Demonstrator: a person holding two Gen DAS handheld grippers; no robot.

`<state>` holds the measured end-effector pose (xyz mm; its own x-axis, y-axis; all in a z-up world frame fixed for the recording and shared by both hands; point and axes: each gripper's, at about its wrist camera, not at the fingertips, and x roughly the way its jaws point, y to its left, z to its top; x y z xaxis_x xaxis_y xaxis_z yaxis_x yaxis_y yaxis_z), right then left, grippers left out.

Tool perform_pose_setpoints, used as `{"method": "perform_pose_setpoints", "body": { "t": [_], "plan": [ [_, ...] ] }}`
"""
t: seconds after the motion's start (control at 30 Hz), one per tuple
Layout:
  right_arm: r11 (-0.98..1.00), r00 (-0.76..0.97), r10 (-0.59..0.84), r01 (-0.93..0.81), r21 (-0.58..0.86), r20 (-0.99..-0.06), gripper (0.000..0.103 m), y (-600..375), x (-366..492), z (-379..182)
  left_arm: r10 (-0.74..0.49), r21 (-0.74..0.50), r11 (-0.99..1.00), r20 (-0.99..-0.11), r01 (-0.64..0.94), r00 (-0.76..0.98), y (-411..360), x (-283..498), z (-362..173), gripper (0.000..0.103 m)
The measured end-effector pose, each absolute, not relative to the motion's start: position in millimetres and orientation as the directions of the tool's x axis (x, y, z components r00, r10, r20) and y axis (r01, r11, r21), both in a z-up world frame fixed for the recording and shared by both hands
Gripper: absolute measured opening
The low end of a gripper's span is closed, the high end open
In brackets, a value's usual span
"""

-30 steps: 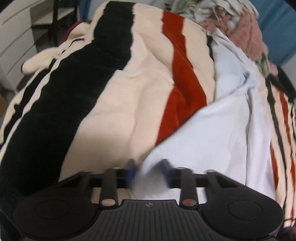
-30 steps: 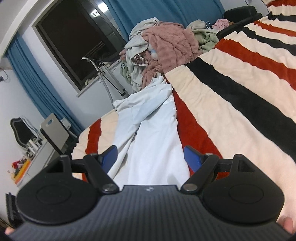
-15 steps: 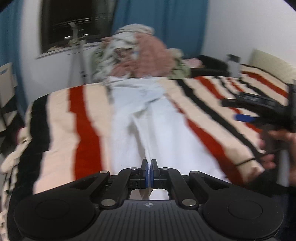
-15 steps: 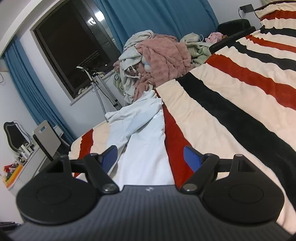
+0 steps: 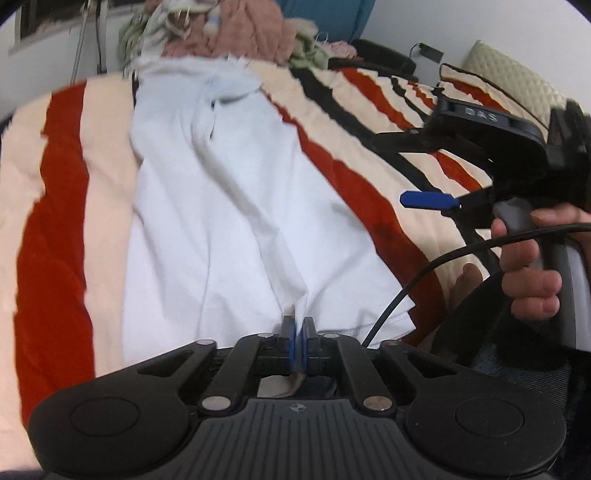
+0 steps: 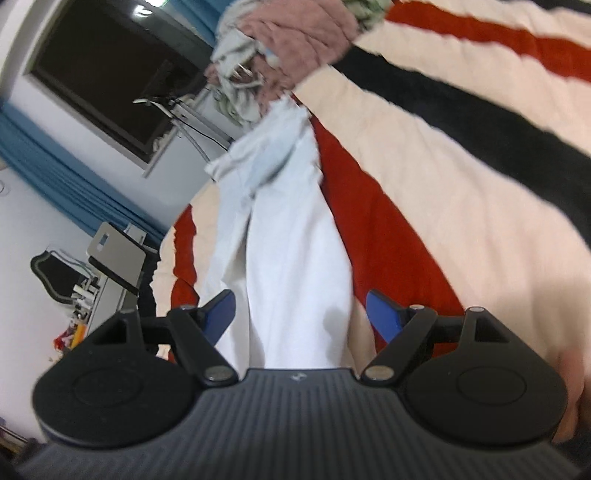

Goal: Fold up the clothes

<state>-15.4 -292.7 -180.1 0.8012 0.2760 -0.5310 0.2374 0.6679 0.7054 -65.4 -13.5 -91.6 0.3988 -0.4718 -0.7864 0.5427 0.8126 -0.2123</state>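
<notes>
A white garment [image 5: 229, 206] lies lengthwise on a bed covered by a cream, red and black striped blanket [image 5: 66, 221]. My left gripper [image 5: 297, 332] pinches the garment's near hem between its blue pads; the jaws are easing open slightly, with the cloth still gripped. A small ridge of fabric rises from the pinch. My right gripper [image 5: 391, 170], held in a hand [image 5: 528, 266], hovers open at the right, above the blanket beside the garment. In the right wrist view the garment [image 6: 295, 240] runs between the open gripper's [image 6: 301, 310] blue fingers without touching them.
A pile of pink, grey and green clothes [image 5: 240, 33] sits at the far end of the bed. A quilted pillow [image 5: 509, 77] is at the far right. A black cable [image 5: 406, 288] hangs from the right gripper. A desk and chair [image 6: 114, 254] stand beyond the bed's left side.
My left gripper shut on the garment's hem and swung round to face along the garment. The right gripper rolled and dipped toward the cloth, staying open.
</notes>
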Motion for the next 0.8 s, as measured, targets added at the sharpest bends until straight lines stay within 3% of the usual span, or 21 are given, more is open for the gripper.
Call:
{"method": "perform_pose_setpoints", "body": {
  "t": [0.17,0.27,0.5,0.63,0.8],
  "plan": [
    [0.634,0.755,0.323,0.275,0.723,-0.571,0.077,-289.4,-11.8,-195.2,-0.545,-0.372,0.816,-0.749,0.442,0.375,22.0,-37.8,-87.8,0.051],
    [0.623,0.719,0.336,0.315,0.716,-0.608,0.071,-287.6,-8.2,-204.8,-0.561,-0.433,0.823,-0.718,0.368,0.411,50.1,-22.5,-80.4,0.059],
    [0.618,0.632,0.343,0.406,0.673,-0.695,0.071,-281.8,4.4,-227.8,-0.453,-0.449,0.884,-0.745,0.135,0.491,93.7,21.9,-100.5,0.065],
    [0.609,0.561,0.444,0.384,0.694,-0.699,0.071,-268.0,9.2,-239.6,-0.461,-0.459,0.882,-0.796,0.107,0.391,86.2,34.9,-124.6,0.064],
    [0.645,0.542,0.453,0.348,0.680,-0.707,0.071,-251.2,2.6,-235.1,-0.466,-0.463,0.880,-0.803,0.103,0.373,85.2,33.5,-130.7,0.064]
  ]
}}
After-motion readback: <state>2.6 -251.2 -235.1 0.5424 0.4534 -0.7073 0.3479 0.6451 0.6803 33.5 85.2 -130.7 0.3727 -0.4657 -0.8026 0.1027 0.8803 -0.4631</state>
